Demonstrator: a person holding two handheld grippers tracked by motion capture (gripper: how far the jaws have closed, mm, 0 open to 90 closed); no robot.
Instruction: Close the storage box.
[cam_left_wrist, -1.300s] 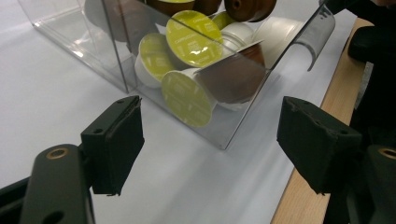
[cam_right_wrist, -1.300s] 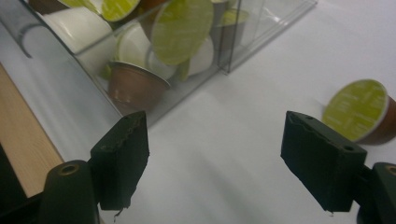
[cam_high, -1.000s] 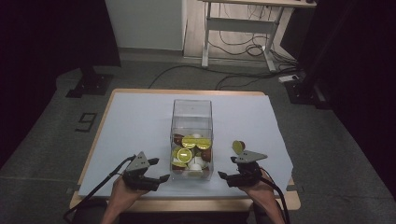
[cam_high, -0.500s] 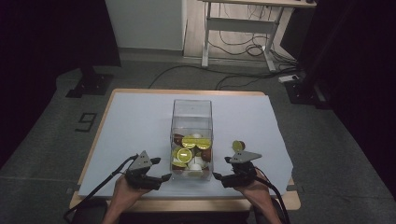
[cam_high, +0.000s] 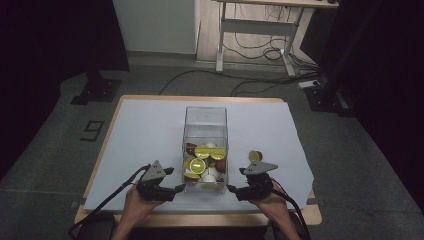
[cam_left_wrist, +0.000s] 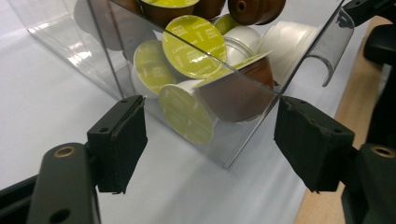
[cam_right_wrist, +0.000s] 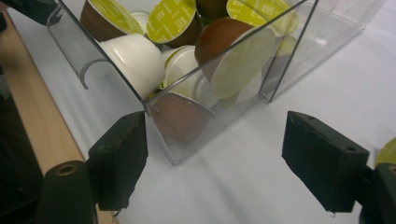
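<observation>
A clear plastic box (cam_high: 205, 125) stands mid-table, its near half piled with coffee capsules (cam_high: 202, 162), some green-lidded, some brown, some white. My left gripper (cam_high: 176, 180) lies at the box's near left corner, open. In the left gripper view that corner (cam_left_wrist: 229, 161) sits between the pads (cam_left_wrist: 122, 140), untouched; the jaws have just been closing a little. My right gripper (cam_high: 236, 180) lies at the near right corner, open too. That corner (cam_right_wrist: 175, 158) stands inside the jaws, clear of both pads (cam_right_wrist: 122, 158). One loose green-lidded capsule (cam_high: 255, 156) rests on the table beside the right gripper.
A pale sheet (cam_high: 150, 130) covers the table; its bare wooden front edge (cam_high: 200, 219) runs just behind my hands. Past the table, cables (cam_high: 260, 52) and desk legs (cam_high: 220, 45) lie on the floor. A black stand base (cam_high: 95, 90) sits at the back left.
The right gripper has edged slightly toward the box. The left hand has stayed where it was.
</observation>
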